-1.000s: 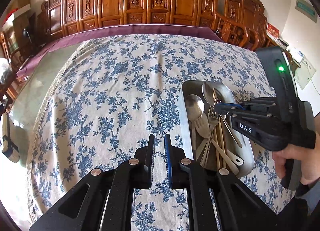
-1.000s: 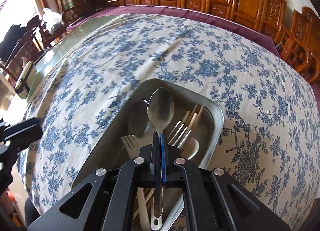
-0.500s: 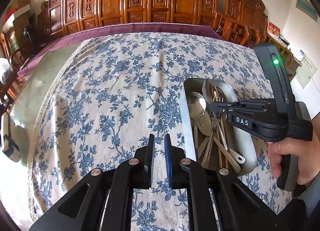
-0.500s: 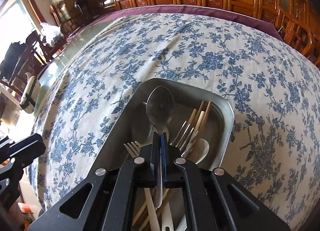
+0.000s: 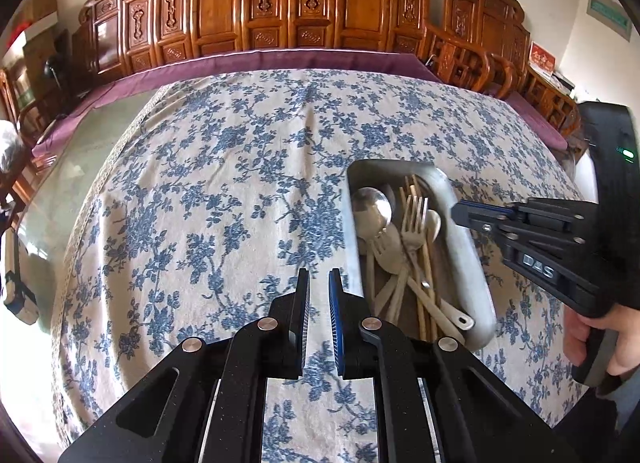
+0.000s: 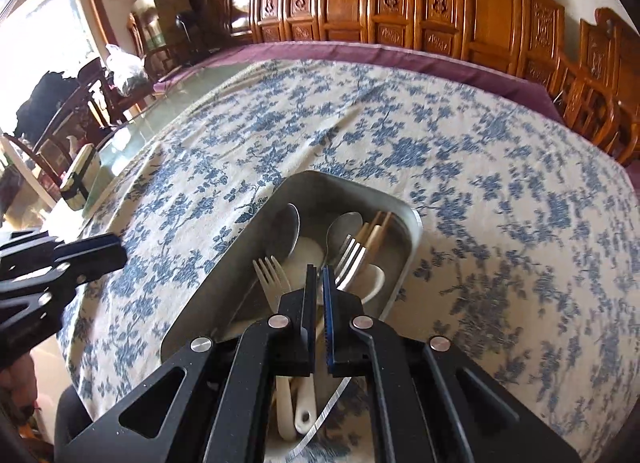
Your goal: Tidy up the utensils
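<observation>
Metal tray (image 5: 466,259) sits on the table (image 5: 240,191), on the blue-flowered cloth, toward the person's right. It holds all the visible utensils: a steel spoon (image 5: 372,209), a steel fork (image 5: 414,219), pale plastic spoons and forks, and wooden chopsticks (image 6: 378,229). They lie roughly lengthwise, handles toward the person, but overlap and cross. No utensil is seen on the cloth outside the tray.

Right tongs (image 6: 317,283) hover above the near half of the tray, parted by a narrow gap, nothing between the fingers. In the left wrist view they (image 5: 460,213) hang over the tray's right rim, clear of the contents. Judgement: empty after a drop, or lining up on a piece.

Left tongs (image 5: 319,287) hover over bare cloth just left of the tray, slightly parted, holding nothing. Likely kept there out of the right hand's way, and near enough to steady the tray.

Judgement: gathering looks done; sorting by type is not.
</observation>
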Demonstrator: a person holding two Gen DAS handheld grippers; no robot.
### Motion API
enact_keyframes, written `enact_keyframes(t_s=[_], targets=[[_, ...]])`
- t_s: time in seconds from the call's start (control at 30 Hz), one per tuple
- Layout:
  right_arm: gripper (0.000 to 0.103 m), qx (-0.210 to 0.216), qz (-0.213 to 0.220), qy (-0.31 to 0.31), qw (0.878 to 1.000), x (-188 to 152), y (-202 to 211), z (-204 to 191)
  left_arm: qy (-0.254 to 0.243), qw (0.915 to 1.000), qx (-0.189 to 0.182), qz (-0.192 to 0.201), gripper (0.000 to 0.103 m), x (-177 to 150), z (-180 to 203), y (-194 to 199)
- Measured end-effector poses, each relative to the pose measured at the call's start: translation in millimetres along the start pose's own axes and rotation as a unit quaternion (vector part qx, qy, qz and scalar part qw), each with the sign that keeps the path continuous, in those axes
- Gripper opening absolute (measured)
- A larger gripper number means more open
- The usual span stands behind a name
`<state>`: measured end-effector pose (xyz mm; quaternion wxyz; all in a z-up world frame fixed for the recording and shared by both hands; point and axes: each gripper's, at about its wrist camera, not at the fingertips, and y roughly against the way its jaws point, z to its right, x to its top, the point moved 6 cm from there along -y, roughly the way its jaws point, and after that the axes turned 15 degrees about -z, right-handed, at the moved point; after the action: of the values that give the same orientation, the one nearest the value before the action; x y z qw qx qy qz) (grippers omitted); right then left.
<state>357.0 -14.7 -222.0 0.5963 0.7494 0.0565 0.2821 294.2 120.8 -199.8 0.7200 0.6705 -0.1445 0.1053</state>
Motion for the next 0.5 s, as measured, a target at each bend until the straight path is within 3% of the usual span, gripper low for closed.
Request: enact_keyframes(t_s=[0.2,0.23,0.3,0.37,0.43,0.5], targets=[[0.005,-0.012,0.031,0.007,0.999,-25.9,37.7,9.6,-0.006,1.0000,0.001,0.004,0.010,-2.8,17.7,6.3],[0.008,-0.013,0.034,0.006,0.999,-30.4,43.2,10.7,-0.006,1.0000,0.002,0.006,0.018,-3.6,21.3,8.3],[0.027,-0.015,0.045,0.001,0.999,-42.1,57.6,15.6,-0.004,0.9999,0.001,0.014,0.028,-5.9,28.6,13.7],[0.034,-0.022,0.054,-0.005,0.998,-53.2,70.7,19.6,-0.004,0.9998,-0.001,0.018,0.029,-9.2,36.3,17.7],[0.039,-0.025,0.061,-0.013,0.998,-63.6,82.3,23.7,-0.005,0.9998,-0.001,0.022,0.042,-13.3,44.3,21.8],[0.055,-0.031,0.070,-0.025,0.997,-76.8,95.8,30.3,-0.006,0.9996,0.001,0.027,0.054,-19.2,52.5,27.0]])
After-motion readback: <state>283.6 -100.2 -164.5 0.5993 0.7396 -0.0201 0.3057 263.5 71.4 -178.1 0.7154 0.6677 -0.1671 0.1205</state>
